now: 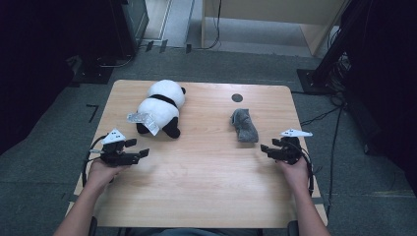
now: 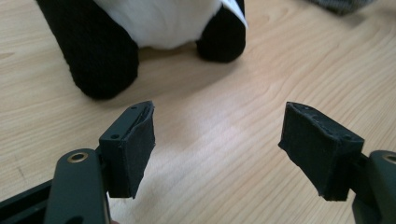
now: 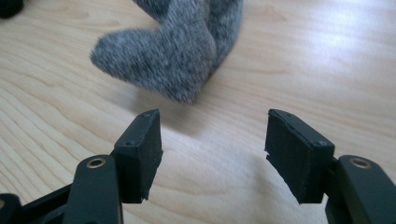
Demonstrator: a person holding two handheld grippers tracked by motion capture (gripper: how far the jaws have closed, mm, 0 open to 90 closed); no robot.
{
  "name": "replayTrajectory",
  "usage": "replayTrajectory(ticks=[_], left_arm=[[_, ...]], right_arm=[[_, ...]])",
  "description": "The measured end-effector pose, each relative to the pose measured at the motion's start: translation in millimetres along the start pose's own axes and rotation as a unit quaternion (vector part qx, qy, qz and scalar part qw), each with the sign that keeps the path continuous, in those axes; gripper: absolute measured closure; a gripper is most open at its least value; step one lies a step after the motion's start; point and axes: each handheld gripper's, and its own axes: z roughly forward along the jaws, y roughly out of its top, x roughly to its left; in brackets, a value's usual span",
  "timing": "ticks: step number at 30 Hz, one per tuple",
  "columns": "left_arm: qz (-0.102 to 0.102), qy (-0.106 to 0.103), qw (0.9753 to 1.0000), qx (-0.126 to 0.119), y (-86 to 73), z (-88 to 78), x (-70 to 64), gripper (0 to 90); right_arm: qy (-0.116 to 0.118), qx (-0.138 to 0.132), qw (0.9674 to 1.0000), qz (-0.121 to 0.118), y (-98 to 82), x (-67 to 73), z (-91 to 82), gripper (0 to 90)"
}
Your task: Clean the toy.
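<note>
A black-and-white plush panda (image 1: 160, 109) lies on the wooden table (image 1: 206, 177) at the back left, with a white tag (image 1: 142, 119) on it. In the left gripper view its black legs (image 2: 100, 51) fill the top. A grey fuzzy sock (image 1: 244, 125) lies at the right of the middle; it looms just beyond the jaws (image 3: 175, 51) in the right gripper view. My left gripper (image 1: 137, 148) stands open near the panda's feet, nothing between its pads (image 2: 219, 149). My right gripper (image 1: 268, 148) is open a short way from the sock, jaws empty (image 3: 215, 156).
A small dark round hole (image 1: 237, 97) sits in the tabletop near the back edge. Dark equipment stands and cables flank the table on the carpet. A wooden cabinet stands behind.
</note>
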Motion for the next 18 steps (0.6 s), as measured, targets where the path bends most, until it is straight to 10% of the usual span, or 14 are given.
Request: replayTrajectory(ticks=[8,18], left_arm=[[0.029,0.010,0.9987,0.041,-9.1,15.1,-3.8,26.3],[0.033,0.019,0.9975,0.059,-16.8,22.0,1.9,26.0]], right_arm=[[-0.012,0.035,0.9993,-0.002,-10.1,-7.0,8.4,37.3],[-0.035,0.003,0.9981,-0.051,-19.8,-3.6,12.6,36.1]])
